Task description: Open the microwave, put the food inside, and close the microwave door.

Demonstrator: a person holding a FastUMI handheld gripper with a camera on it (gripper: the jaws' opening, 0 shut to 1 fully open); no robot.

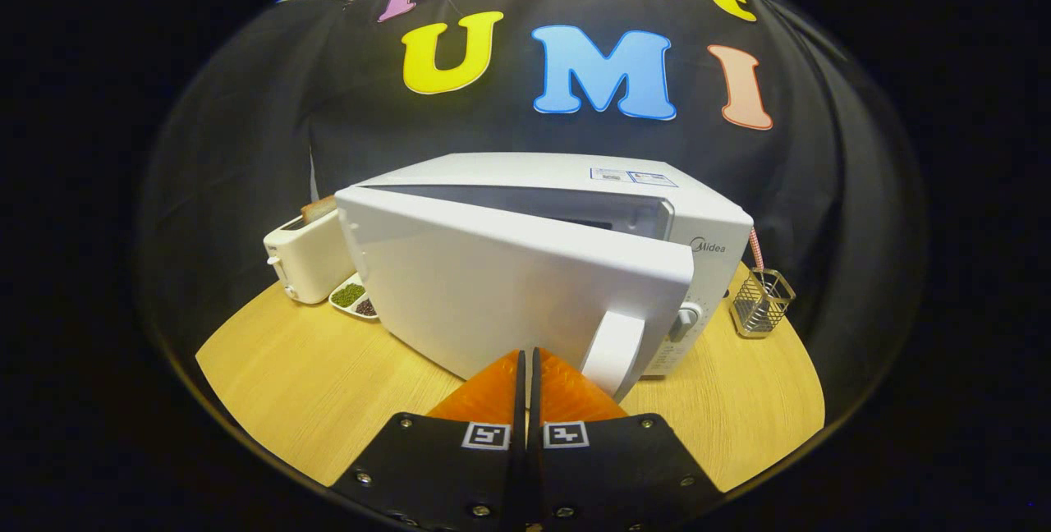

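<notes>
Fingers (525, 355) closed, against ajar microwave door (509, 286)

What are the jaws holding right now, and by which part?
Nothing. The gripper is shut with its jaws pressed together and nothing between them, just in front of the partly open microwave door, beside its handle.

The microwave (558, 269) has a smooth, glossy white shell that looks like painted metal or plastic, and its door (493, 286) shines softly. The table (312, 376) is pale matt wood with fine grain. Far left, the toaster (305, 263) looks like smooth white plastic. Far right stands a wire-mesh metal holder (762, 302). The booth wall (246, 162) is matt, creased cloth.
</notes>
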